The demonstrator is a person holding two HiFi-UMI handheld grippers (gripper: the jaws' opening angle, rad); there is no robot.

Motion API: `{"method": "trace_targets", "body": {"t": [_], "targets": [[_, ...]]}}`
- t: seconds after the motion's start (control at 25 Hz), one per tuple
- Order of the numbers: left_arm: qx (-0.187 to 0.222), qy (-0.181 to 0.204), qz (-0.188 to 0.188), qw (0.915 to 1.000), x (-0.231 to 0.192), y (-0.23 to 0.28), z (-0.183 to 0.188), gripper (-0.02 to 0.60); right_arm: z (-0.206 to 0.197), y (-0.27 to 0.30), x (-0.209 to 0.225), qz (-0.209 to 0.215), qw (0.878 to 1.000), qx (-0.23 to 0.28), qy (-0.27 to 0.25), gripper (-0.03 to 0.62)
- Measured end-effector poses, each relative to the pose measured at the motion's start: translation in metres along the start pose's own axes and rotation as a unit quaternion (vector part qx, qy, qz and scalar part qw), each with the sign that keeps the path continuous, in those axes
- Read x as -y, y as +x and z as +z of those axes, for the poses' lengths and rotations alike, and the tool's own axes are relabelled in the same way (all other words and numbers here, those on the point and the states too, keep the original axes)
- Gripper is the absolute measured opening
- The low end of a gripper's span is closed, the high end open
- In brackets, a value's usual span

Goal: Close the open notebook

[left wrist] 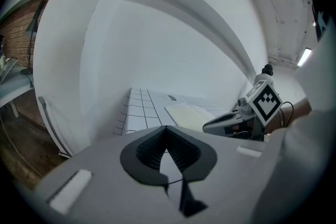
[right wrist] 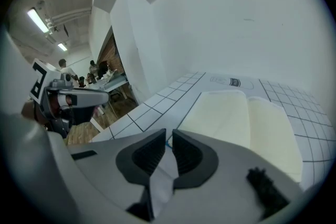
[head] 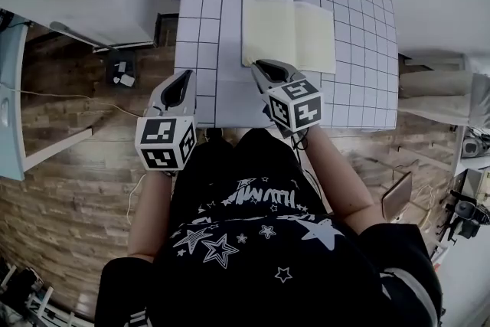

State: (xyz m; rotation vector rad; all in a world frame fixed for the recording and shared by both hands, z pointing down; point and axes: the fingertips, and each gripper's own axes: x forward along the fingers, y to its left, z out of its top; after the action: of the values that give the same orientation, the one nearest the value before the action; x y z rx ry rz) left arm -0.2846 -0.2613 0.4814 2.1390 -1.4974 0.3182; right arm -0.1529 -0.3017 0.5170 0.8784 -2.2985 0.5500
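Open notebook [head: 289, 33] lies flat (on gridded table [head: 360, 88]).

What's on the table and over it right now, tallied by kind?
Open notebook: 1
Grippers: 2 (left gripper, right gripper)
Gridded table top: 1
Total: 4

Gridded white mat [head: 203, 27], plank floor [head: 69, 180], perhaps a phone [head: 396, 195].
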Motion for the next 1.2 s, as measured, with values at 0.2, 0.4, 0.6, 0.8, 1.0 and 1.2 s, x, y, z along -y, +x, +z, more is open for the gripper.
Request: {"method": "trace_targets", "body": {"t": [0.2, 0.4, 0.6, 0.8, 1.0, 1.2], "targets": [[-0.006, -0.008, -0.007, 0.9999, -0.003, 0.002, -0.002, 0.009, -0.016, 0.019, 0.000, -0.006, 0.999, -0.042, -0.006, 0.098], [-0.010, -0.014, -0.010, 0.9998, -0.004, 0.004, -0.005, 0.009, -0.023, 0.033, 0.007, -0.022, 0.997, -0.068, -0.024, 0.112], [-0.013, -0.013, -0.008, 0.9998, -0.011, 0.007, -0.006, 0.009, -0.026, 0.041, 0.008, -0.041, 0.993, -0.094, -0.050, 0.114], [-0.015, -0.015, -0.009, 0.9997, -0.011, 0.010, -0.007, 0.009, -0.026, 0.044, 0.005, -0.063, 0.989, -0.104, -0.082, 0.090], [-0.016, -0.010, -0.019, 0.9996, -0.002, 0.016, -0.006, 0.009, -0.026, 0.045, 0.001, -0.064, 0.988, -0.107, -0.088, 0.033], [-0.018, 0.001, -0.024, 0.9995, 0.007, 0.018, -0.003, 0.009, -0.023, 0.039, 0.001, -0.050, 0.993, -0.092, -0.062, 0.025]]}}
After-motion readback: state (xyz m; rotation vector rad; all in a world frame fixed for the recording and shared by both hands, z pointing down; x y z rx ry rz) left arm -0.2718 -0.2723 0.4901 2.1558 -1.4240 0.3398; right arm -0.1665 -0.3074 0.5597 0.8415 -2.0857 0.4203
